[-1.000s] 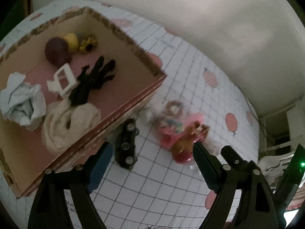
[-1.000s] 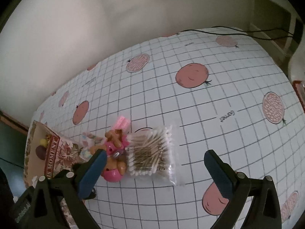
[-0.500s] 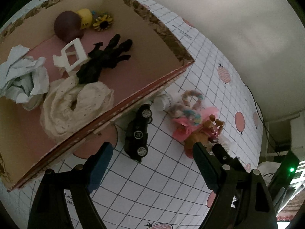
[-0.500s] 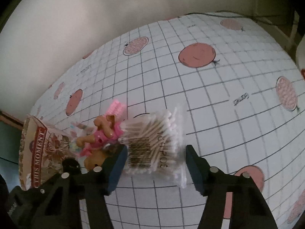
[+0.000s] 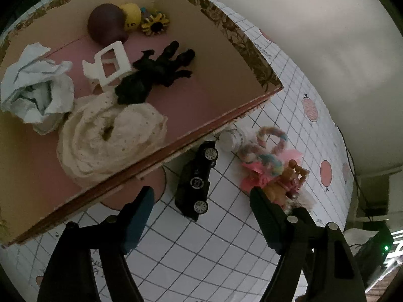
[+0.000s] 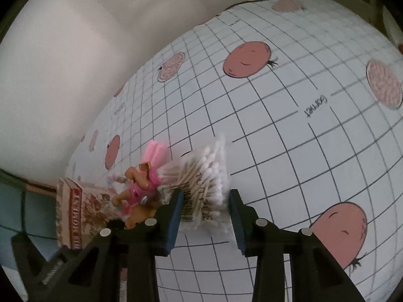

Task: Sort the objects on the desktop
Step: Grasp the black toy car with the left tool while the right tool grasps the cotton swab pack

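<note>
In the right wrist view my right gripper (image 6: 204, 209) has its jaws pressed on both sides of a clear bag of cotton swabs (image 6: 201, 176), which rests on the grid tablecloth (image 6: 289, 125). A pink and brown doll toy (image 6: 137, 193) lies just left of the bag. In the left wrist view my left gripper (image 5: 201, 214) is open and empty above a black toy car (image 5: 197, 178). The doll toy (image 5: 284, 183), a pastel rope ring (image 5: 267, 148) and a small white bottle (image 5: 233, 139) lie beside the floral cardboard box (image 5: 241, 40).
The box holds a cream knit item (image 5: 110, 138), crumpled tissue (image 5: 35, 88), a white plastic frame (image 5: 110, 65), a black toy (image 5: 156, 73), a dark ball (image 5: 107, 25) and yellow toys (image 5: 143, 19). The box's outer wall (image 6: 73, 214) shows at the right wrist view's left.
My right gripper moved down over the cotton swab bag and its jaws closed from wide open onto the bag. My left gripper drifted, bringing the box and car nearer; it stayed open.
</note>
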